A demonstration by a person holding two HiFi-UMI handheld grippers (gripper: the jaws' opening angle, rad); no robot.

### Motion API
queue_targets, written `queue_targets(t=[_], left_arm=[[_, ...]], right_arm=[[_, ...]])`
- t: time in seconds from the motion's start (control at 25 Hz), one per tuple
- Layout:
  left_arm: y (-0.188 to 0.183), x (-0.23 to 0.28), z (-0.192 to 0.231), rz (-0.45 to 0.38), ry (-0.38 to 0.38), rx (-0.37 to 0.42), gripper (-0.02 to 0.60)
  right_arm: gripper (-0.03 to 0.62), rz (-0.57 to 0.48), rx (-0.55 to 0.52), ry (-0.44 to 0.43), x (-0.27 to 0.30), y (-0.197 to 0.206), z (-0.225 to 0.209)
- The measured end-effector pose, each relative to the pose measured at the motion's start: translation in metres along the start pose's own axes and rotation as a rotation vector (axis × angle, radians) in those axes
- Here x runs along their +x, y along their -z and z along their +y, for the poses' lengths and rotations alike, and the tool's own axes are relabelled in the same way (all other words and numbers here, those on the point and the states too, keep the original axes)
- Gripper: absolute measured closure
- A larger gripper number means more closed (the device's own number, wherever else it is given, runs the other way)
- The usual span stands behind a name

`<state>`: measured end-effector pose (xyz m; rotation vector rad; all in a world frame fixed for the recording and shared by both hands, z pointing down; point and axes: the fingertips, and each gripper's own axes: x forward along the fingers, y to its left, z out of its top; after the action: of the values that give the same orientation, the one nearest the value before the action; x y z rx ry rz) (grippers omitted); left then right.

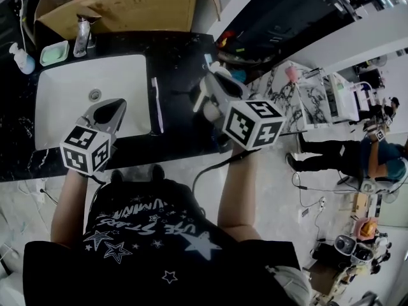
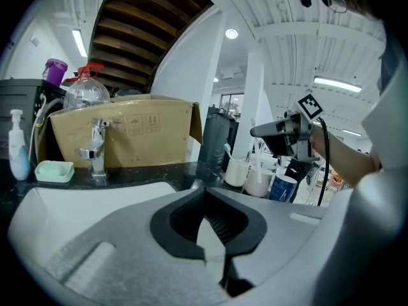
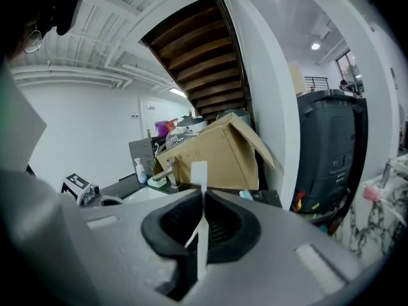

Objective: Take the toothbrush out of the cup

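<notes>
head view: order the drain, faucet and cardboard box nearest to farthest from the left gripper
1. drain: in the sink, just ahead of the left gripper.
2. faucet: at the sink's back edge.
3. cardboard box: behind the faucet, farthest back.

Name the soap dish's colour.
The soap dish is pale mint green, clearest in the left gripper view.

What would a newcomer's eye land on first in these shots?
The right gripper, over the counter to the right of the sink, is shut on a slim white toothbrush that stands up between its jaws. A second white toothbrush lies on the glossy black counter just right of the white rectangular sink basin. The left gripper hovers shut and empty over the basin's front edge.
</notes>
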<state>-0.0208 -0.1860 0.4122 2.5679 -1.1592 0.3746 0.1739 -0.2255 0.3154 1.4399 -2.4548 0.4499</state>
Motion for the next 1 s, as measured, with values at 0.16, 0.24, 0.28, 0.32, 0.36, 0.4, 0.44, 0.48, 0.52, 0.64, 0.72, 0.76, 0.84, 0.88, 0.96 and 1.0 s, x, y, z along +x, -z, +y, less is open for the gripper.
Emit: queue_targets(t=[0.16,0.24,0.28,0.32,0.36,0.4,0.44,0.48,0.52,0.64,0.72,0.76,0.84,0.88,0.96,1.0], left_arm=[[0.009,-0.009,0.007,0.013,-0.003,-0.012,0.572],[0.013,-0.013,0.01,0.019,-0.005,-0.016,0.572],[0.014,-0.014,0.011,0.021,-0.005,-0.018,0.572],[0.015,-0.015,0.011,0.023,-0.005,-0.02,0.572],[0.016,-0.016,0.012,0.025,-0.003,-0.022,0.572],[0.017,-0.017,0.012,0.027,-0.002,-0.024,0.572],[0.018,-0.017,0.013,0.029,0.0,-0.025,0.572],[0.019,-0.018,0.014,0.031,0.001,-0.027,0.572],[0.02,-0.018,0.015,0.032,0.002,-0.029,0.572],[0.022,-0.02,0.018,0.037,0.004,-0.033,0.572],[0.023,-0.02,0.019,0.04,0.007,-0.036,0.572],[0.023,-0.021,0.02,0.041,0.008,-0.036,0.572],[0.024,-0.022,0.022,0.042,0.01,-0.036,0.572],[0.024,-0.022,0.023,0.043,0.01,-0.037,0.572],[0.025,-0.023,0.026,0.043,0.009,-0.041,0.572],[0.026,-0.023,0.027,0.043,0.008,-0.043,0.572]], right_arm=[[0.579,0.064,0.049,-0.032,0.018,0.025,0.015],[0.579,0.096,0.06,-0.038,0.024,0.036,0.019],[0.579,0.111,0.064,-0.039,0.027,0.041,0.021],[0.579,0.126,0.068,-0.039,0.03,0.046,0.022],[0.579,0.139,0.073,-0.037,0.033,0.051,0.023],[0.579,0.153,0.081,-0.033,0.036,0.056,0.024],[0.579,0.167,0.09,-0.027,0.039,0.061,0.024],[0.579,0.18,0.099,-0.021,0.042,0.066,0.024],[0.579,0.192,0.109,-0.015,0.045,0.071,0.024],[0.579,0.218,0.139,-0.007,0.053,0.083,0.025],[0.579,0.226,0.159,-0.003,0.059,0.089,0.025],[0.579,0.225,0.168,0.001,0.061,0.091,0.025],[0.579,0.221,0.181,0.02,0.067,0.093,0.024],[0.579,0.218,0.189,0.03,0.07,0.095,0.023],[0.579,0.216,0.208,0.053,0.077,0.098,0.02],[0.577,0.216,0.221,0.065,0.08,0.1,0.019]])
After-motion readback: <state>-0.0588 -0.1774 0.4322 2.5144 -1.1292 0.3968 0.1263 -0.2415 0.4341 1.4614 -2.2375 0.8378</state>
